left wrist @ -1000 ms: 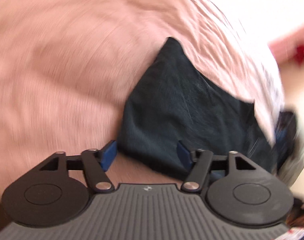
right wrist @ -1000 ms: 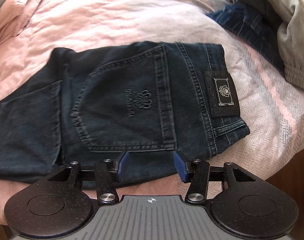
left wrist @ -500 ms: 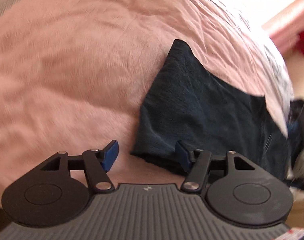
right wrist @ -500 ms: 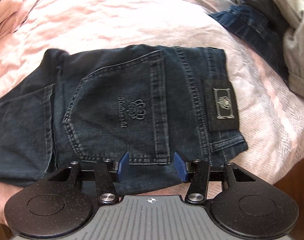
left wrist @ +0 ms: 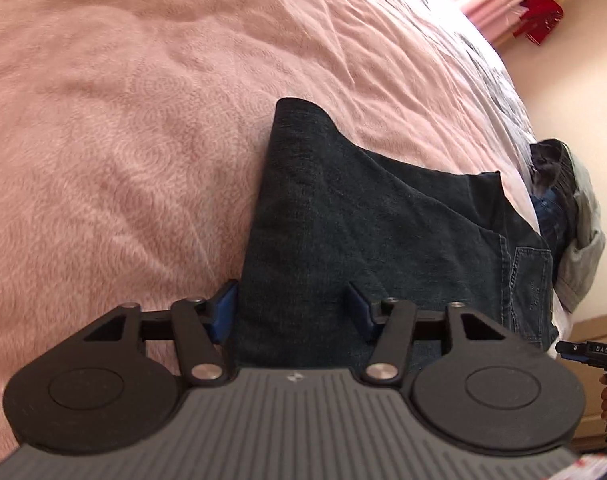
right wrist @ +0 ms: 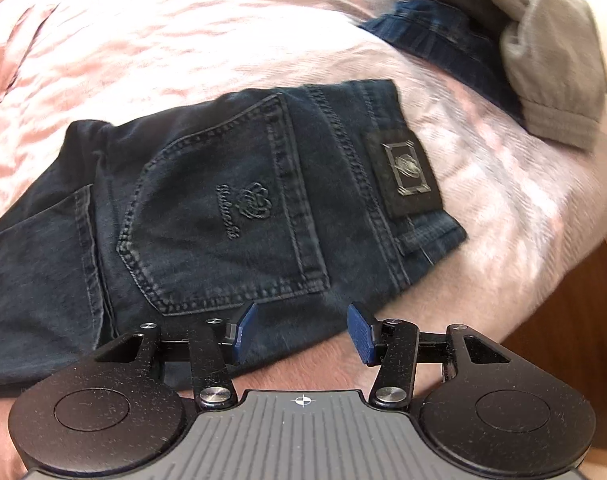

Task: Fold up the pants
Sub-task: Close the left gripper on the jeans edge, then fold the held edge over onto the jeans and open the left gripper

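Denim pants (right wrist: 223,208) on pink bedspread (left wrist: 123,120), left gripper (left wrist: 291,312) closing around folded edge

Left gripper (left wrist: 290,312) pitched downward, jaws being closed, dark fabric lying between them. Right gripper (right wrist: 303,334) angled steeply down, jaws parted, nothing gripped.

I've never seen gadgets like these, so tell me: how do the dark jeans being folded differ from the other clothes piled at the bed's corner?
The dark jeans lie spread flat on the pink bedspread; the pile of clothes is bunched and heaped. The jeans are one near-black garment with a logo patch; the pile mixes grey, blue and dark fabrics. The jeans lie just ahead of both grippers; the pile sits farther off. Both rest on the bedspread.
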`<control>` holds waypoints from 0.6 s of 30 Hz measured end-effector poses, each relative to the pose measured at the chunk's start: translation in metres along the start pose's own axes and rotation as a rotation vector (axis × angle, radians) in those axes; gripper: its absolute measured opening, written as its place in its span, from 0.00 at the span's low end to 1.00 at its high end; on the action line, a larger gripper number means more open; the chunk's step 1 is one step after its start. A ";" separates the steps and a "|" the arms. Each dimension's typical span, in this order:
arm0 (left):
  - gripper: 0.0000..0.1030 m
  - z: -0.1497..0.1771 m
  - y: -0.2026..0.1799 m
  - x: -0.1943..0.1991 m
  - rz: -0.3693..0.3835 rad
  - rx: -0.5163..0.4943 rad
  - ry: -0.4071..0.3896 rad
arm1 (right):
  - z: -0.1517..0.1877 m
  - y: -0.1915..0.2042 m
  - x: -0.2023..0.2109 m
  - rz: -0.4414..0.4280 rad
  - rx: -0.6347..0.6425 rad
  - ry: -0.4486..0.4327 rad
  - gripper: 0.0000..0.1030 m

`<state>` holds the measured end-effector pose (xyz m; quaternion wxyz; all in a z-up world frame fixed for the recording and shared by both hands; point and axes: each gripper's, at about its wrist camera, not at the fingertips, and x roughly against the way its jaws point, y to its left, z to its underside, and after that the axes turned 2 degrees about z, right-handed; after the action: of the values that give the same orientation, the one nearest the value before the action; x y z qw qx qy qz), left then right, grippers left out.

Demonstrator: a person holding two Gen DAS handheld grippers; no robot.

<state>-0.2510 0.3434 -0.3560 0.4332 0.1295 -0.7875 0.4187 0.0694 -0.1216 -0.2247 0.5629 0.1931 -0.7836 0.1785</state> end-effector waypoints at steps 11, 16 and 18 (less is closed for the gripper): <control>0.04 -0.012 -0.055 0.026 -0.096 0.005 -0.017 | -0.021 -0.033 0.012 0.016 -0.089 -0.081 0.46; 0.04 -0.014 -0.126 0.044 -0.246 0.021 -0.077 | -0.048 -0.067 0.006 -0.032 -0.059 -0.077 0.46; 0.04 -0.012 -0.166 0.052 -0.298 0.010 -0.116 | -0.061 -0.088 0.001 -0.052 -0.036 -0.073 0.46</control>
<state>-0.1807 0.2592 -0.2205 0.4437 0.2709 -0.7811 0.3458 0.1629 -0.1675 -0.1997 0.5418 0.2096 -0.8014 0.1423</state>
